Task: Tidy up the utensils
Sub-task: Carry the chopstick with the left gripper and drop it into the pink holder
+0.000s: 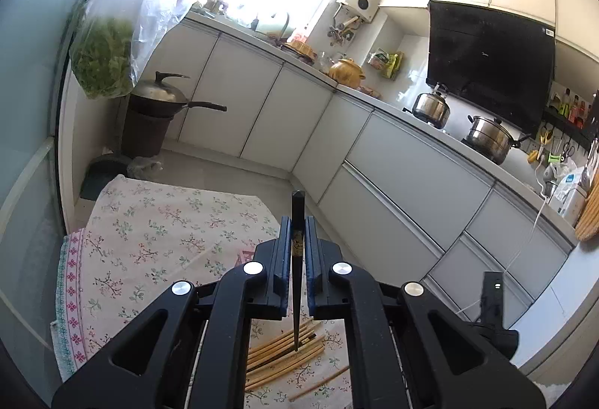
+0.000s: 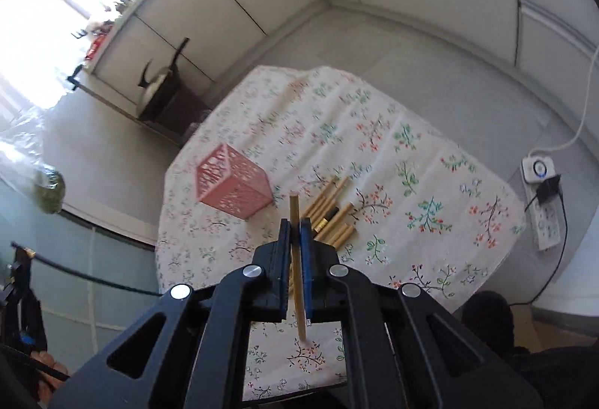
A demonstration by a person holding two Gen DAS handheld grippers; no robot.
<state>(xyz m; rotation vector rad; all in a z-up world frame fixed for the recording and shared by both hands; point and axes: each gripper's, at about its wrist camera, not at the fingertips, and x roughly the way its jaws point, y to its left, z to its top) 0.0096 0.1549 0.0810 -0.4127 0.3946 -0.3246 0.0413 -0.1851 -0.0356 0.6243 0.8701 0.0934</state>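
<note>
the left claw (image 1: 297, 222) is clamped on a black chopstick (image 1: 297, 259), which stands up between the pads with its blunt end above the tips and its point hanging down toward the pile (image 1: 284, 356) of bamboo chopsticks on the cloth (image 1: 157, 222) below. the right claw (image 2: 295, 222) is clamped on one bamboo chopstick (image 2: 297, 281), likewise upright in the pads, lifted clear of the cloth.

as a judgement, the task is early. the pink basket (image 2: 232, 180) sits ahead and to the left of the right claw, just beside the pile (image 2: 331, 214); i cannot tell whether anything is inside it. most of the sticks lie loose just ahead and right of the right claw, a second dark one among them, and one stray bamboo stick (image 1: 320, 382) lies apart, below and right of the left claw. so two sticks are in hand, and the rest are left to gather.

room: the cloth ahead and right of the right claw is open and bare, with free air above the basket. the table edge (image 2: 486, 270) drops off to the right, and beyond it a power strip (image 2: 543, 192) lies on the floor. cabinets (image 1: 393, 165) stand well ahead and right of the left claw.
</note>
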